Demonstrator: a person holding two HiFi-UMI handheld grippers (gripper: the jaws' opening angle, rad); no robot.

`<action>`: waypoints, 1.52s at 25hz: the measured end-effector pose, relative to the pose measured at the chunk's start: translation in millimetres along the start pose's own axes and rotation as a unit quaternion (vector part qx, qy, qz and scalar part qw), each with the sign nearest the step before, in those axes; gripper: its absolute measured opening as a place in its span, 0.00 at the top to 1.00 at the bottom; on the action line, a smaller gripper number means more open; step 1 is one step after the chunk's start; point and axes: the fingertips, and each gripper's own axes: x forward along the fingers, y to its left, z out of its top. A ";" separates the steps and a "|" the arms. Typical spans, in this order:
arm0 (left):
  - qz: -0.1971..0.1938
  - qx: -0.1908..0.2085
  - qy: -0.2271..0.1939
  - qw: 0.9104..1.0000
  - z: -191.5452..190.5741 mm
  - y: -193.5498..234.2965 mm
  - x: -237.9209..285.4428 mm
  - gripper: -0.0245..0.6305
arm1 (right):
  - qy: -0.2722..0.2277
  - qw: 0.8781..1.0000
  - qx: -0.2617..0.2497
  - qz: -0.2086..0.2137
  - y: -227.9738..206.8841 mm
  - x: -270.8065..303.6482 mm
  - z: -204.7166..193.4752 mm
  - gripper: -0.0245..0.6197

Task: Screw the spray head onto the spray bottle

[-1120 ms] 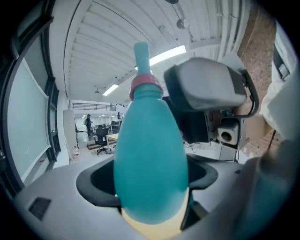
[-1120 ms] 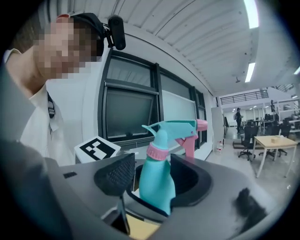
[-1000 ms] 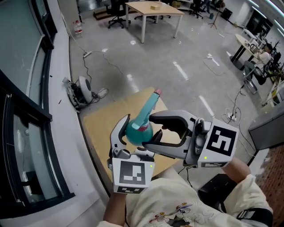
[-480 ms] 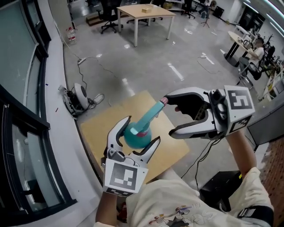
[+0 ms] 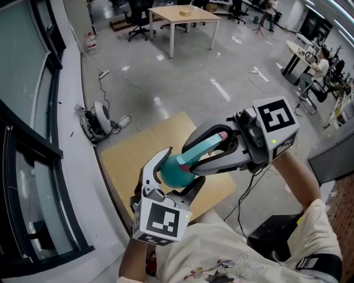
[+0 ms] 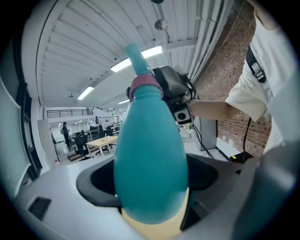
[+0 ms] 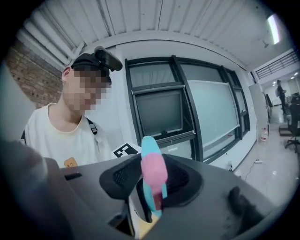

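A teal spray bottle (image 5: 175,172) sits tilted in my left gripper (image 5: 180,168), whose jaws are shut on its round body; the left gripper view shows the same bottle (image 6: 150,159) with a pink collar (image 6: 144,86) at its neck. The teal spray head (image 5: 206,146) with a pink tip sits on the bottle's neck. My right gripper (image 5: 193,157) reaches in from the right, and its jaws have just been closing with the spray head between them. In the right gripper view the spray head (image 7: 153,176) is pinched between the pads.
A small wooden table (image 5: 130,160) lies below both grippers, beside a window wall (image 5: 33,127) on the left. Cables and a round white device (image 5: 103,117) lie on the grey floor beyond it. A desk (image 5: 185,14) stands far back.
The right gripper swung away up and to the right with its jaws wide, then came back and closed round the spray head. The left gripper tilted the bottle slightly.
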 end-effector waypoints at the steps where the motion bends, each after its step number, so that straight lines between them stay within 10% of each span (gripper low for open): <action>1: -0.002 0.002 0.006 1.000 -2.4 -0.1 -0.5 0.33 | 0.013 1.000 -0.007 -0.001 0.0 1.4 -1.4 0.76; 8: -0.041 0.007 0.061 0.997 2.4 -18.5 8.1 0.33 | 0.132 0.989 -0.066 0.026 16.7 -12.7 -2.5 0.76; 15: -0.098 0.001 0.082 0.992 -9.2 -35.4 5.2 0.33 | 0.283 0.945 -0.153 0.049 24.4 -7.9 -23.0 0.76; 20: -0.068 -0.012 0.066 0.995 -6.6 -27.4 0.6 0.33 | 0.238 0.966 -0.101 0.025 20.4 -2.1 -17.7 0.76; 28: 0.035 -0.029 0.099 0.994 -26.5 1.0 5.7 0.33 | 0.186 0.973 -0.002 -0.138 -11.1 2.9 -25.1 0.76; 34: 0.106 -0.037 0.108 0.988 -36.6 19.5 15.2 0.33 | 0.112 0.936 0.116 -0.311 -34.6 -2.3 -32.1 0.76; 38: 0.089 -0.075 0.078 0.990 -26.0 16.2 23.4 0.33 | 0.109 0.927 0.128 -0.337 -35.2 -5.6 -30.6 0.74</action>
